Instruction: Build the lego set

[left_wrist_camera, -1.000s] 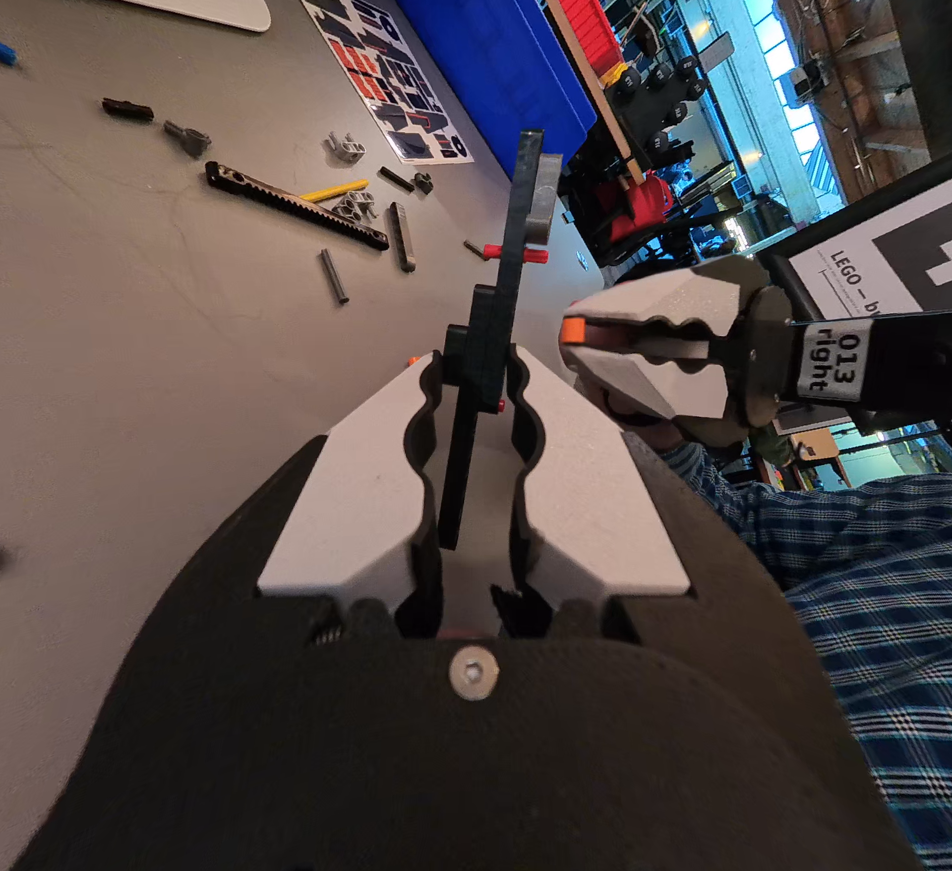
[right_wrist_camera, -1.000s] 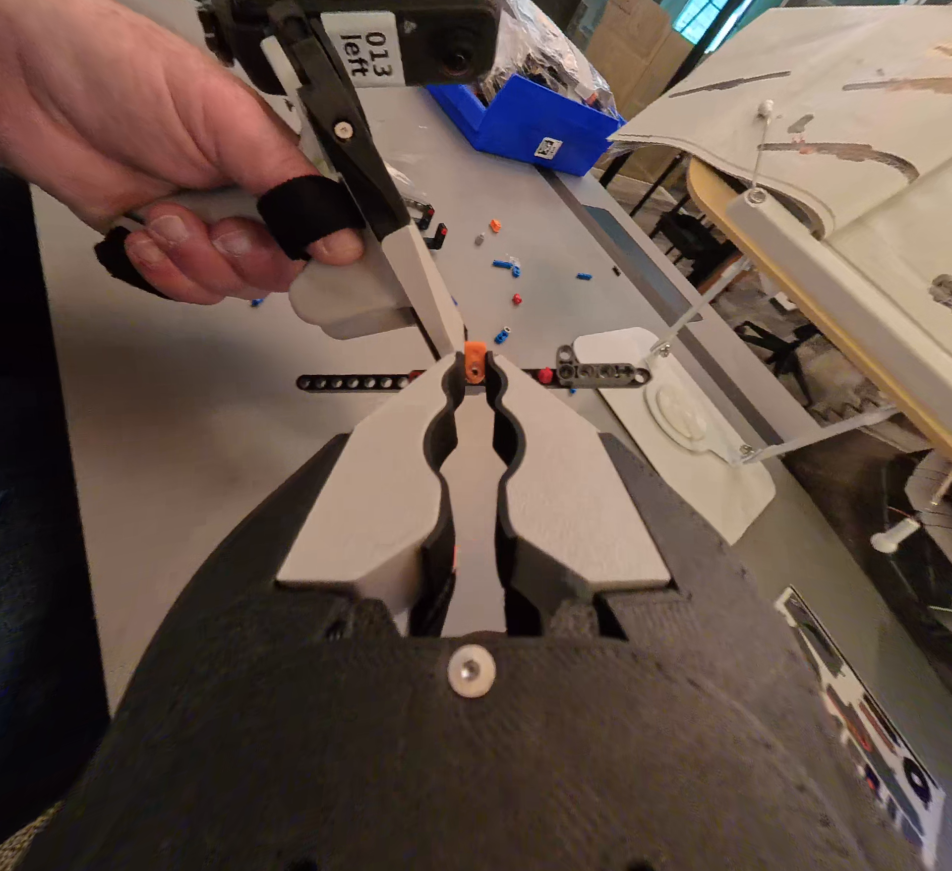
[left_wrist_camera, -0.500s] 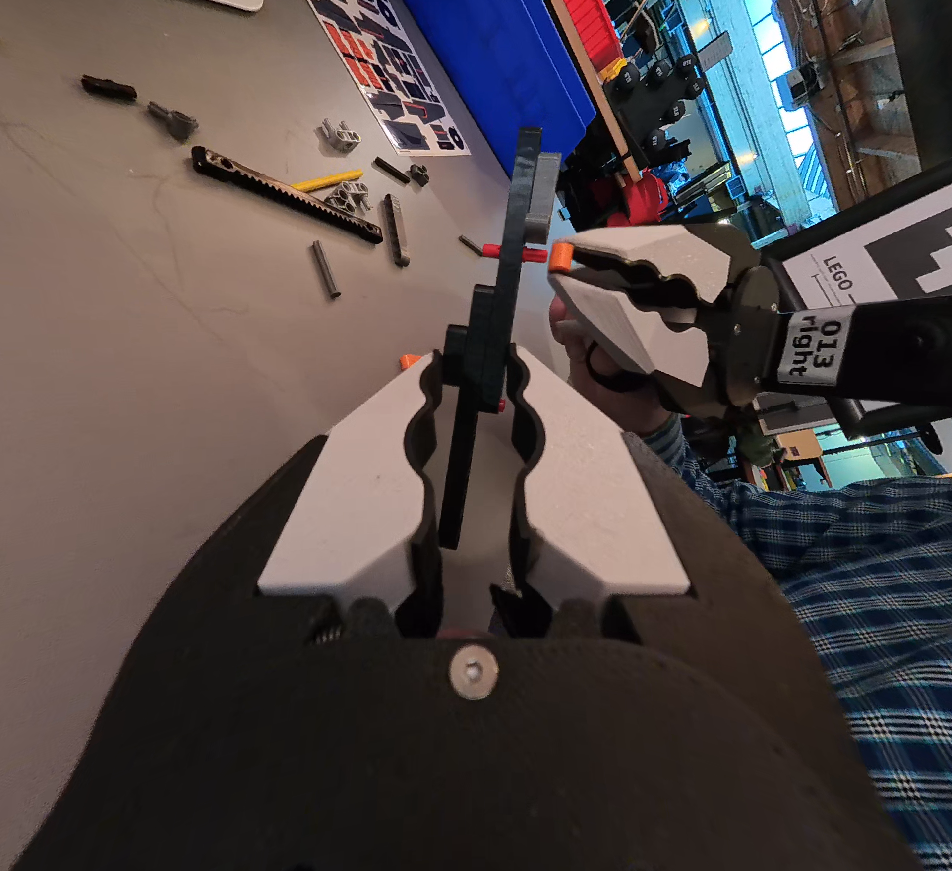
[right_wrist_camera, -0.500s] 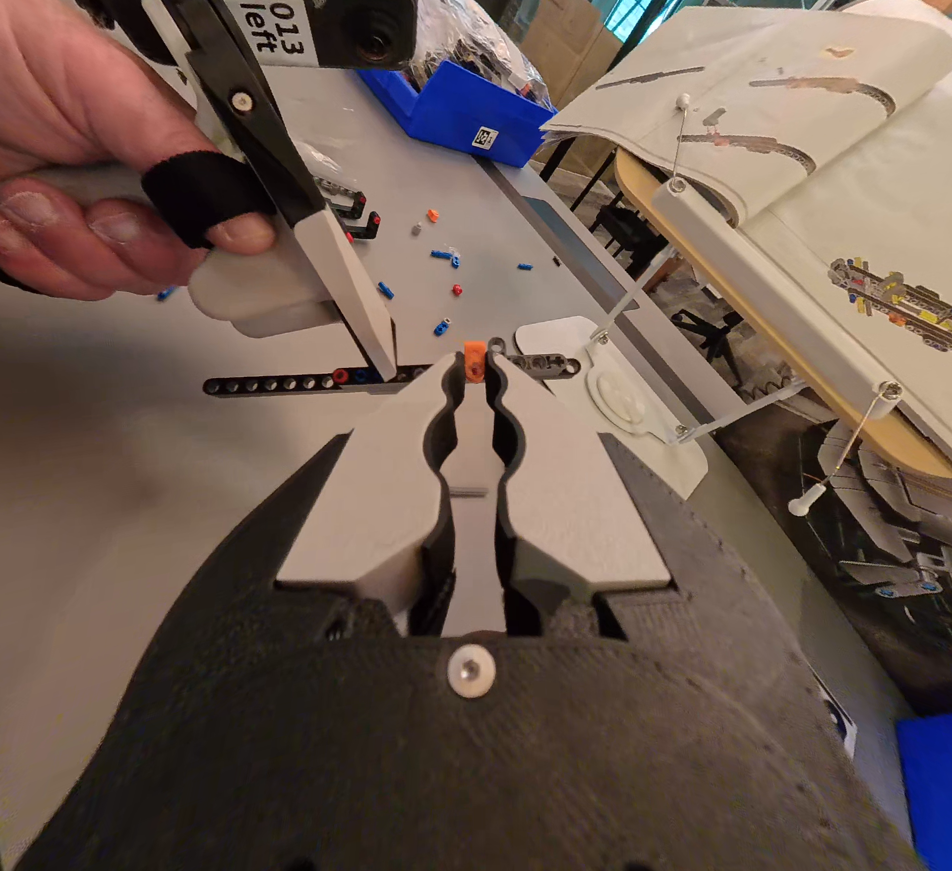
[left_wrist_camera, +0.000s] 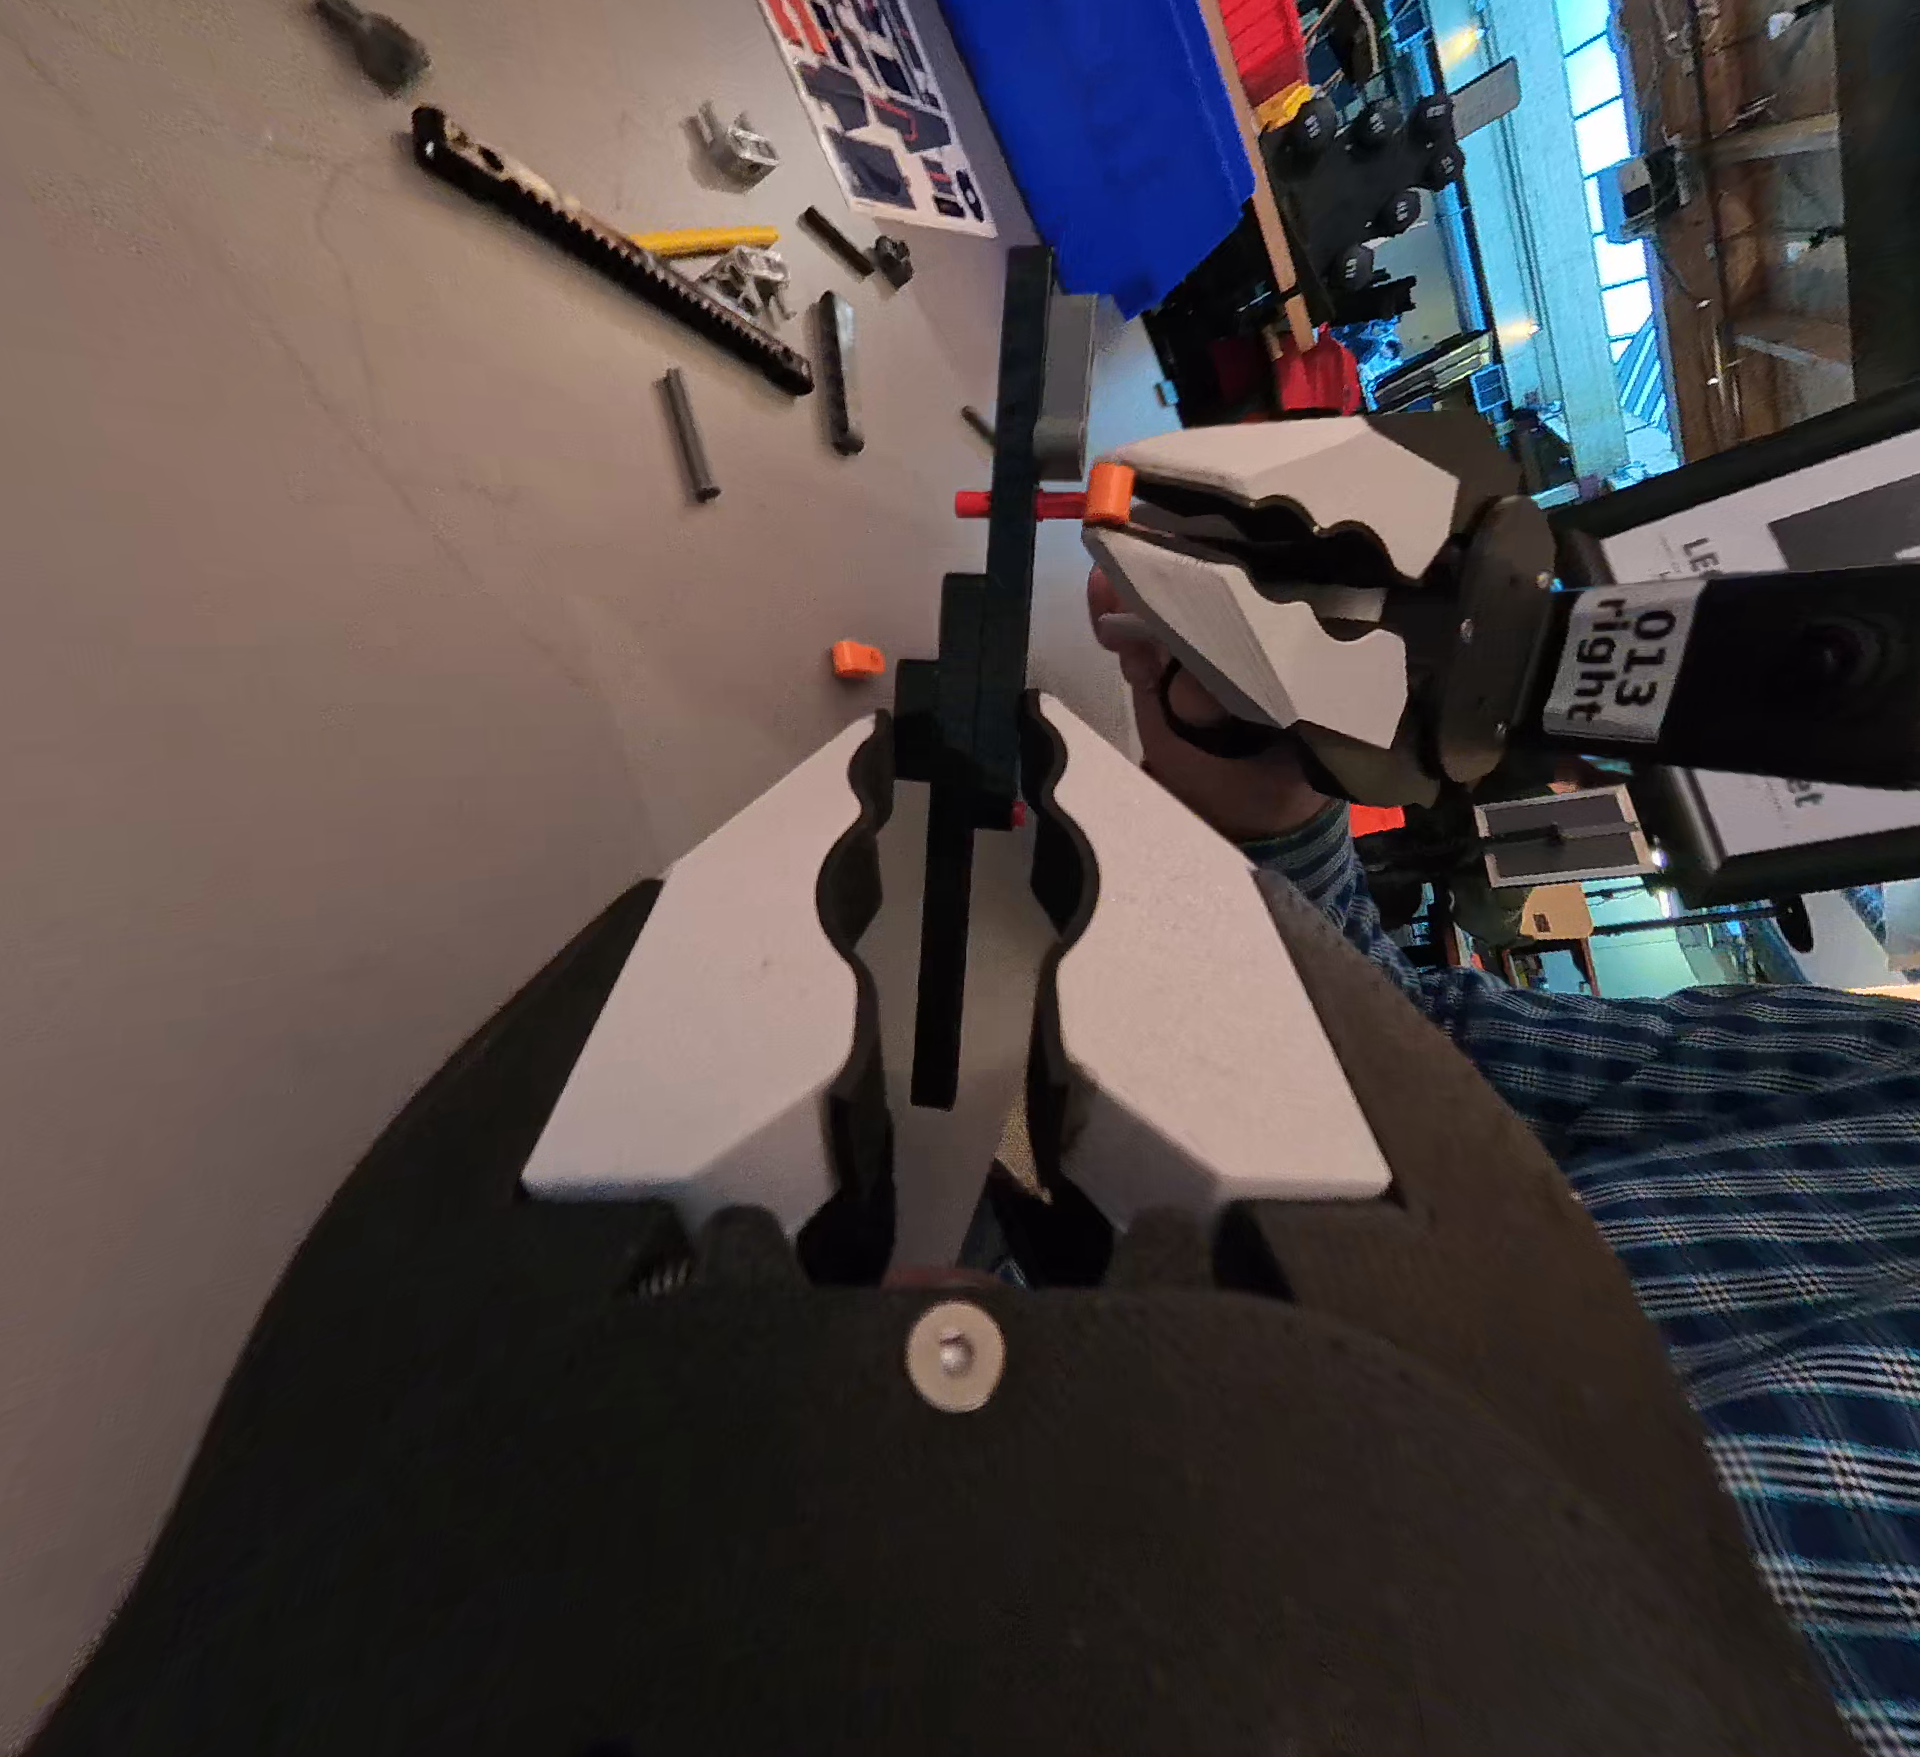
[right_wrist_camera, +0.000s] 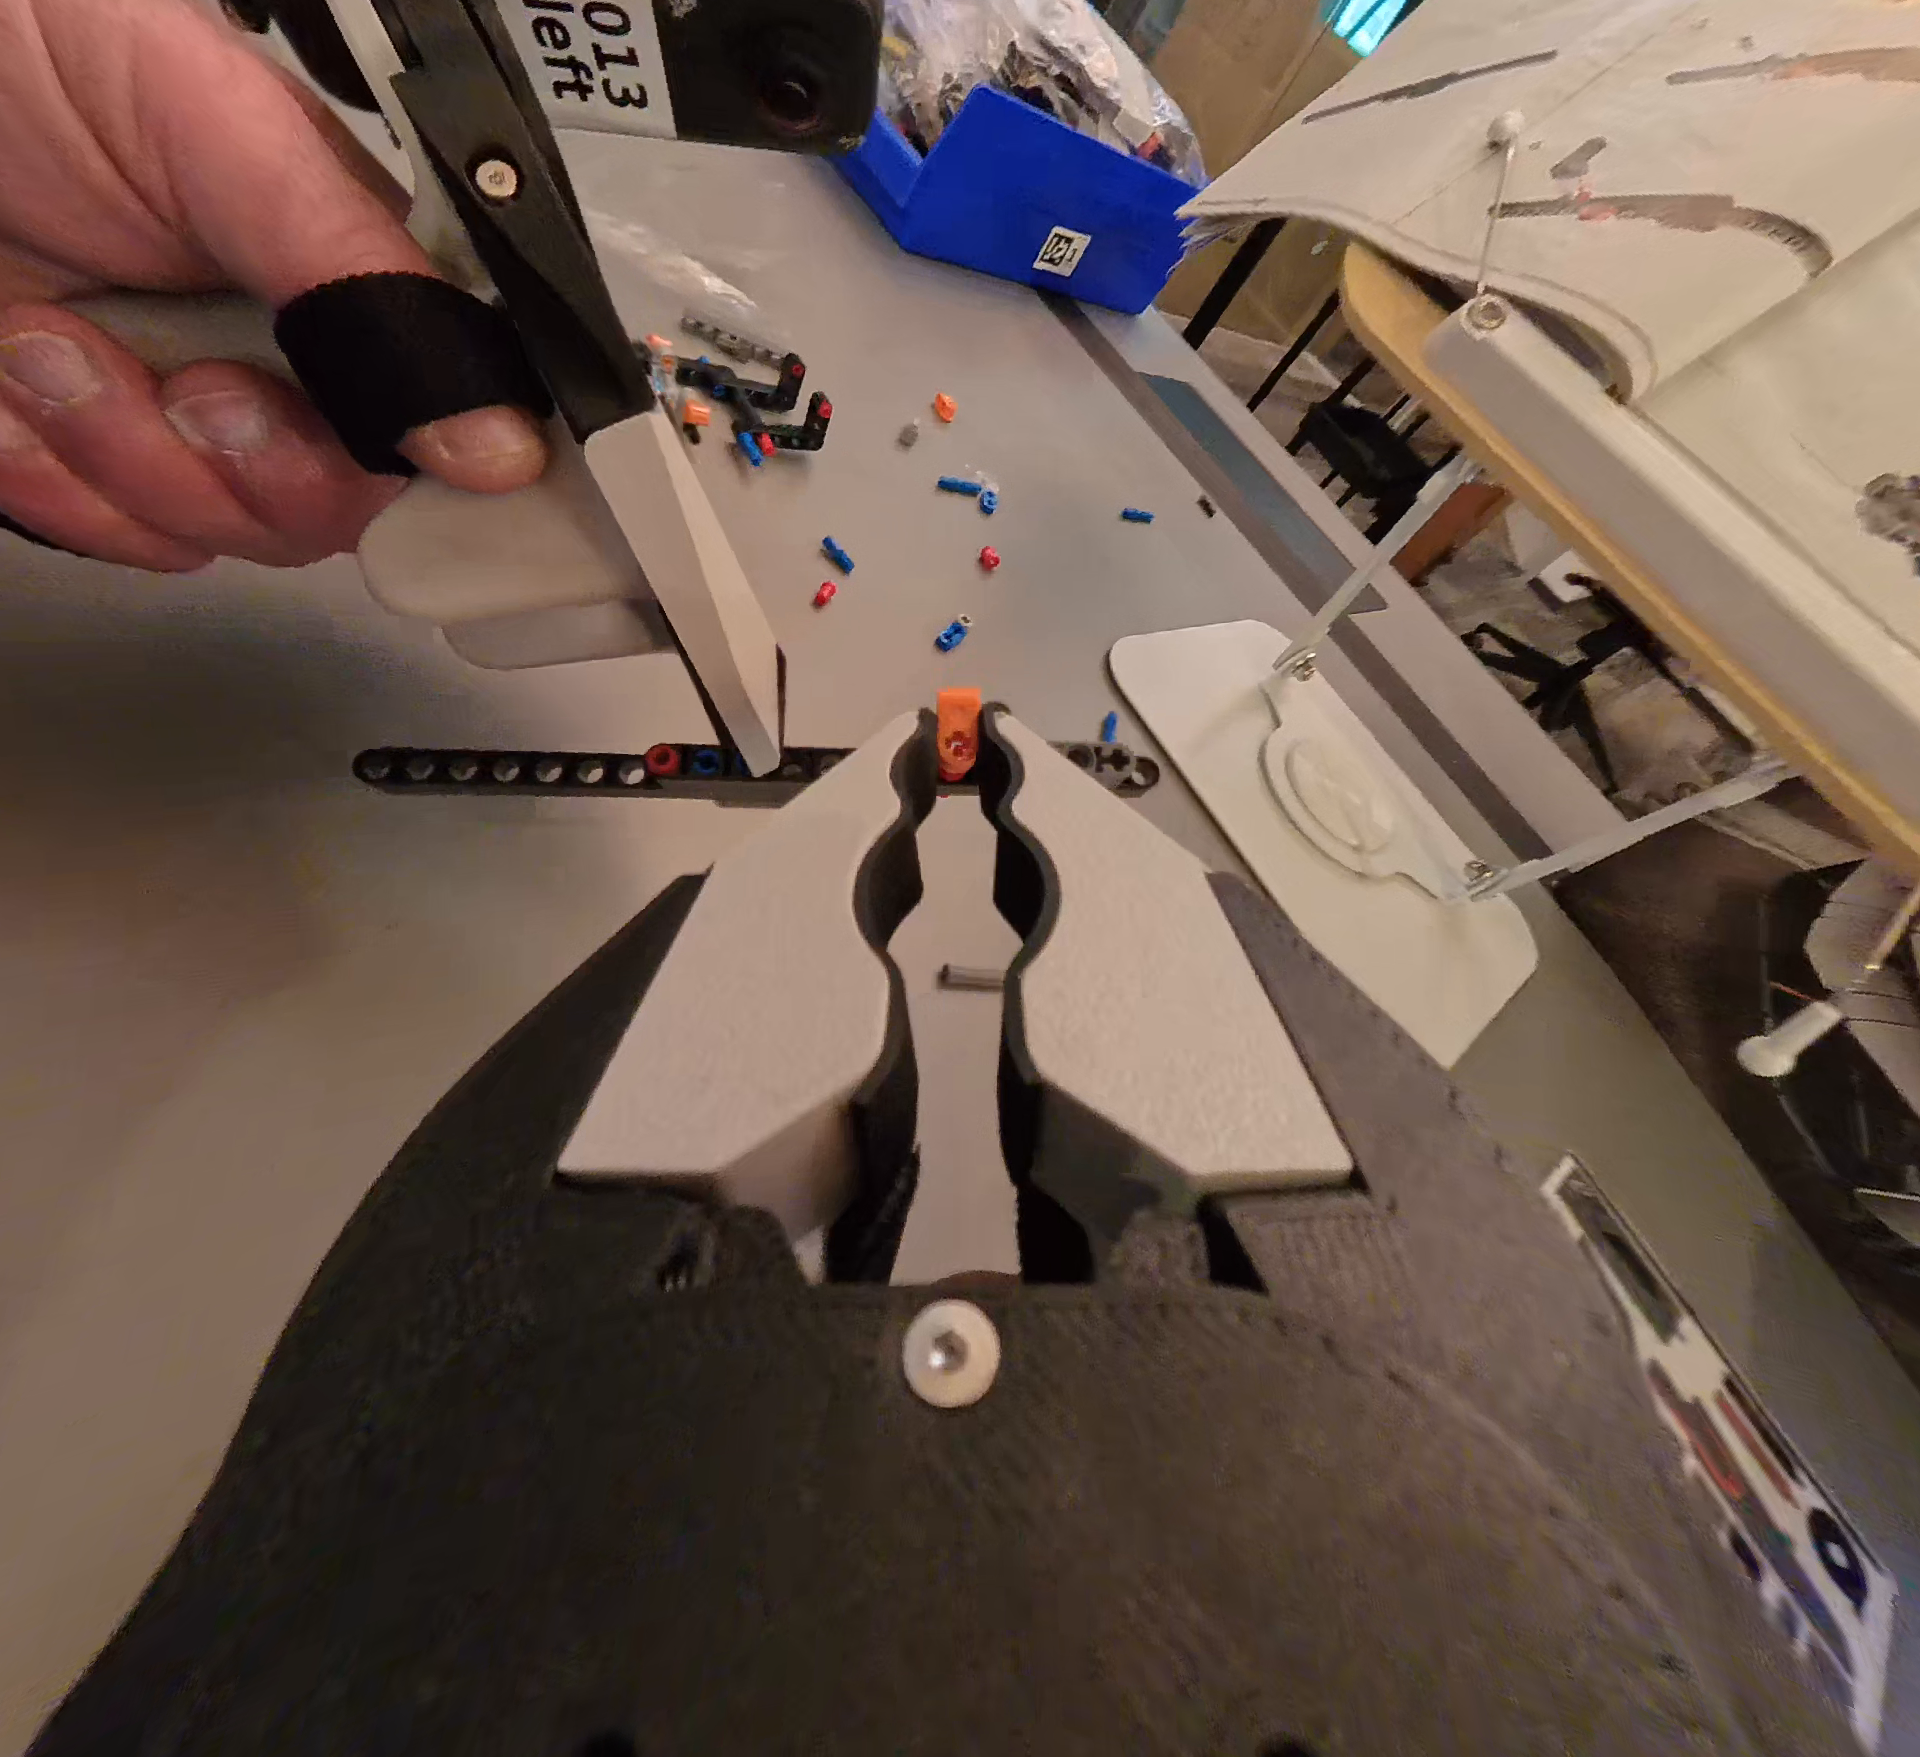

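OK, left gripper (left_wrist_camera: 961, 720) clamping black beam assembly (left_wrist_camera: 1013, 502), jaws closed on it, holding it above worktop (left_wrist_camera: 312, 564). Right gripper (right_wrist_camera: 951, 731) pinching orange piece (right_wrist_camera: 956, 733) at jaw tips, pressing it against red pin (left_wrist_camera: 1055, 502) sticking through beam. Loose parts (right_wrist_camera: 904, 512) lying scattered on worktop beyond.

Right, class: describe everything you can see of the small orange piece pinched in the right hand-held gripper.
The small orange piece is a short, plastic-looking bush, pinched at the tips of the right hand-held gripper. It meets the end of a red axle that runs through the black beam assembly, which the left hand-held gripper holds above the table.
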`<state>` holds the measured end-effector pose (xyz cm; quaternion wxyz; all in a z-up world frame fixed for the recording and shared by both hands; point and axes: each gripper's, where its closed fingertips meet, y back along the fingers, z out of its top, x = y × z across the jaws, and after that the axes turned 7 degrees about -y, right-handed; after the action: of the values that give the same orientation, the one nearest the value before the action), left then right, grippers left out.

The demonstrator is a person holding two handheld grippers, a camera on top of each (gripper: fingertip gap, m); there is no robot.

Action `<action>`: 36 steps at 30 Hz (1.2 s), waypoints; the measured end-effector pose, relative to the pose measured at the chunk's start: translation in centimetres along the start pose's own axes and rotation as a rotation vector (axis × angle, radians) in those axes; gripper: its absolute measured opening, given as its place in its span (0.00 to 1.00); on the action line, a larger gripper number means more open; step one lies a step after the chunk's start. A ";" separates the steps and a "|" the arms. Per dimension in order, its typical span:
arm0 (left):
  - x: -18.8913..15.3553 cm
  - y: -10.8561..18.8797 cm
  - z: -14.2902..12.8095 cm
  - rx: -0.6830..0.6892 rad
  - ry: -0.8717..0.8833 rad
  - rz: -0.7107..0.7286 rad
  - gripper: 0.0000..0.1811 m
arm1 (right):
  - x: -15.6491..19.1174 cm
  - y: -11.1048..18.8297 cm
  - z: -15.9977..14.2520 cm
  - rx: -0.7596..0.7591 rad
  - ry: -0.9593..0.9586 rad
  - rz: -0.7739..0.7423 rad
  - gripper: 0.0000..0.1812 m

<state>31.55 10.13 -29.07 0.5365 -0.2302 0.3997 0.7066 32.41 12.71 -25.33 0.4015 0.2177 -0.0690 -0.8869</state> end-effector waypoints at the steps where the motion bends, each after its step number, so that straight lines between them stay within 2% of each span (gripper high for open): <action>1: 0.3 0.0 -0.4 0.015 0.014 0.007 0.12 | 0.2 -0.2 -0.3 0.007 -0.013 0.015 0.03; 9: 2.5 -0.5 -3.4 0.143 0.038 0.062 0.12 | 2.1 -1.8 -3.9 0.076 -0.127 0.114 0.03; 20: 3.0 -1.0 -4.1 0.249 -0.092 0.111 0.12 | 2.9 -2.3 -5.9 0.188 -0.089 0.160 0.03; 27: 3.4 -0.7 -3.5 0.272 -0.245 0.199 0.17 | 2.3 -1.3 -5.6 0.157 -0.127 0.140 0.03; 30: 2.7 -0.4 -2.3 0.229 -0.316 0.203 0.19 | 2.2 -0.3 -5.1 0.123 -0.153 0.136 0.03; 33: 0.5 -0.6 -0.5 0.145 -0.383 0.131 0.17 | 2.4 1.0 -3.5 0.031 -0.168 0.154 0.03; 36: -1.4 -1.2 0.1 0.108 -0.342 -0.007 0.16 | 2.7 2.1 -1.8 -0.044 -0.150 0.163 0.03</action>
<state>33.13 9.56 -28.34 0.6107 -0.0788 0.3392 0.7112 33.11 9.39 -27.21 0.4706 0.1358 -0.0969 -0.8664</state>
